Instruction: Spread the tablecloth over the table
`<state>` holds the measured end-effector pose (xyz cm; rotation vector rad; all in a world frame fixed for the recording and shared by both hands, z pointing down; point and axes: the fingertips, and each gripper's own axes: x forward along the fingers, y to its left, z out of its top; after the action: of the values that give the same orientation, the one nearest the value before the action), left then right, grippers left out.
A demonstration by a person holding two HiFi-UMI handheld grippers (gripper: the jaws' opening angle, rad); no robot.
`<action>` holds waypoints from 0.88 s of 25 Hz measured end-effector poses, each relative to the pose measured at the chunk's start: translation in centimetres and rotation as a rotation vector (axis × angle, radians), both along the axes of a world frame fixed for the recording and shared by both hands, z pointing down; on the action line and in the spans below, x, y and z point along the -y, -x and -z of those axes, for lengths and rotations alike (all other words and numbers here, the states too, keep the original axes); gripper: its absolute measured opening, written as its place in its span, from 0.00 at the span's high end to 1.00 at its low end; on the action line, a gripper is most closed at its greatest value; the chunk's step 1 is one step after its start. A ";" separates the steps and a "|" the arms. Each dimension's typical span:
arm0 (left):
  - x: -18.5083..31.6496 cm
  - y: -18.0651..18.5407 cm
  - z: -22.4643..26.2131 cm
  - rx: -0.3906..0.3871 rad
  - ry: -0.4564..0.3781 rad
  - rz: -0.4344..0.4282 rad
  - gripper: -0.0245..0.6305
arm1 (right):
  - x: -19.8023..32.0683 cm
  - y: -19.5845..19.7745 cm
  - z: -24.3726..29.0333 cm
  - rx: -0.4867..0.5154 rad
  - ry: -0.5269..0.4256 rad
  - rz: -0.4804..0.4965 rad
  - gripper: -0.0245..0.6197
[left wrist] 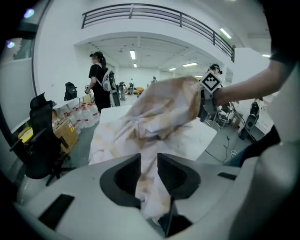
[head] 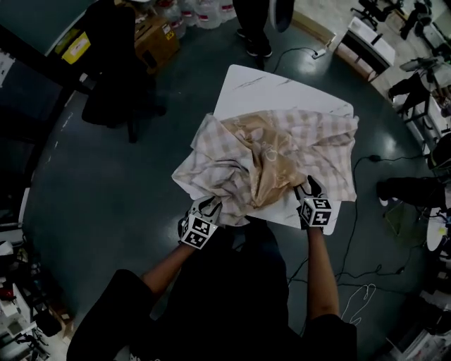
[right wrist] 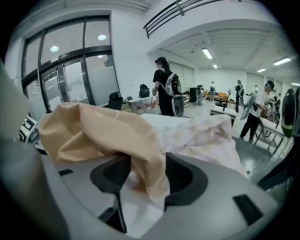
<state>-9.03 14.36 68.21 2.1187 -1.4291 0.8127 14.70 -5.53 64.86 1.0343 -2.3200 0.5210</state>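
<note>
At the near edge, the left gripper (head: 208,209) sits on the near left corner of the tablecloth (head: 282,151), where the checked cloth spills over the table's edge. Its jaws stand only a little apart. A fold of cloth runs down through the narrow gap and seems to lie there loosely rather than pinched.

Slightly farther in and to the right, the right gripper (head: 308,187) meets the near right part of the cloth. Its jaws are spread wide, and a tan fold drapes between them without either pad pressing on it, so neither gripper looks to have a firm hold.

The cloth lies just beyond both grippers as a crumpled heap over the near and middle part of the table (head: 264,88). The tan underside is turned up in the middle and the checked side shows at the left and right. The heap's long axis runs left to right, roughly along the line between the grippers. Each is at its own end of the near hem, neither clearly nearer. The far part of the tabletop is bare, so my judgement is that the next move needs the cloth carried away from the person.

No container stands on the table. Far left on the floor are a cardboard box (head: 156,41) and white jugs (head: 201,10); I cannot tell what they contain.
</note>
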 end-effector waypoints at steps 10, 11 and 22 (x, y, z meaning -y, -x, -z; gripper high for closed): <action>14.9 0.8 6.8 -0.100 -0.153 0.168 0.80 | 2.1 3.4 9.7 0.261 -0.184 0.582 0.77; 16.3 1.1 6.9 -0.104 -0.148 0.197 0.80 | 1.2 3.3 9.7 0.262 -0.146 0.674 0.76; 25.7 1.2 3.5 -0.052 -0.037 0.233 0.80 | 12.0 -1.9 3.5 -0.011 -0.056 0.682 0.76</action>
<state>-10.22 -11.38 64.74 1.9369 -1.6366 0.6424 16.57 -17.55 61.35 0.2162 -2.4873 0.1739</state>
